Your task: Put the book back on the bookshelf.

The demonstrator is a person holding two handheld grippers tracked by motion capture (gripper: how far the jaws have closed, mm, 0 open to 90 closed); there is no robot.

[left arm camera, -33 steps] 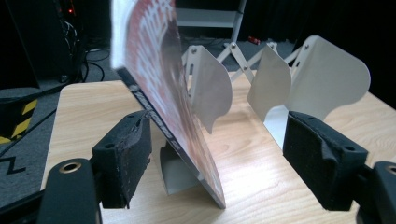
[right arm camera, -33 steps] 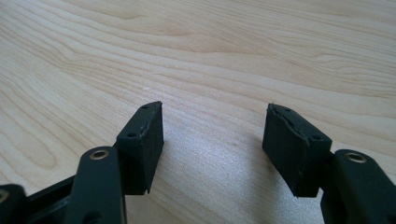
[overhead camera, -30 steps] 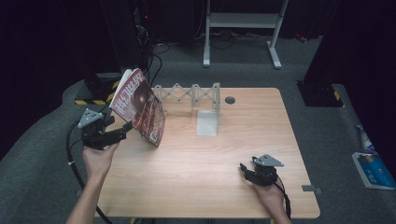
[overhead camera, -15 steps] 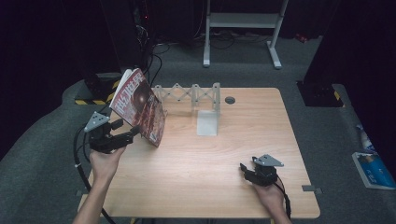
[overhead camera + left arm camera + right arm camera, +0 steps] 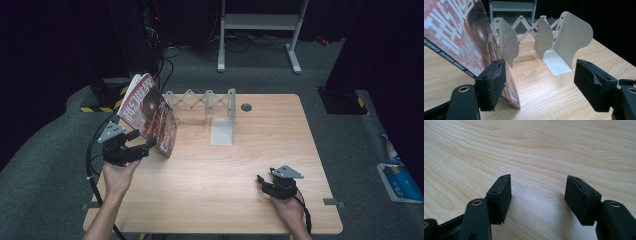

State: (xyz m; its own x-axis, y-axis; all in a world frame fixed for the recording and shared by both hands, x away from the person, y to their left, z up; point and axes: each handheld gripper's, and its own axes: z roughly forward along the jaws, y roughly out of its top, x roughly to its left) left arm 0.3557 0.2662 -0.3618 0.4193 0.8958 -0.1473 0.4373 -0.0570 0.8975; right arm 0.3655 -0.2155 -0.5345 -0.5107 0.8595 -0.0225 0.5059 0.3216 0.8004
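A red magazine (image 5: 150,112) stands tilted at the table's back left, leaning on the left end of a white folding book rack (image 5: 205,100). My left gripper (image 5: 145,140) is open just in front of the magazine's lower edge. In the left gripper view the magazine (image 5: 456,32) rises behind the left pad (image 5: 492,85), its bottom corner resting on the wood; the pads do not press on it. The rack's white dividers (image 5: 554,37) stand beyond. My right gripper (image 5: 264,180) rests open near the front right, low over bare wood (image 5: 537,182), nothing between its jaws.
The wooden table (image 5: 240,165) has a round cable hole (image 5: 246,107) at the back. The rack's flat base plate (image 5: 221,132) lies mid-table. Cables (image 5: 160,55) and a metal stand (image 5: 260,20) are on the floor behind; a blue packet (image 5: 400,180) lies at the right.
My left gripper has drawn back slightly from the magazine toward the near edge. The magazine and the right gripper have stayed put.
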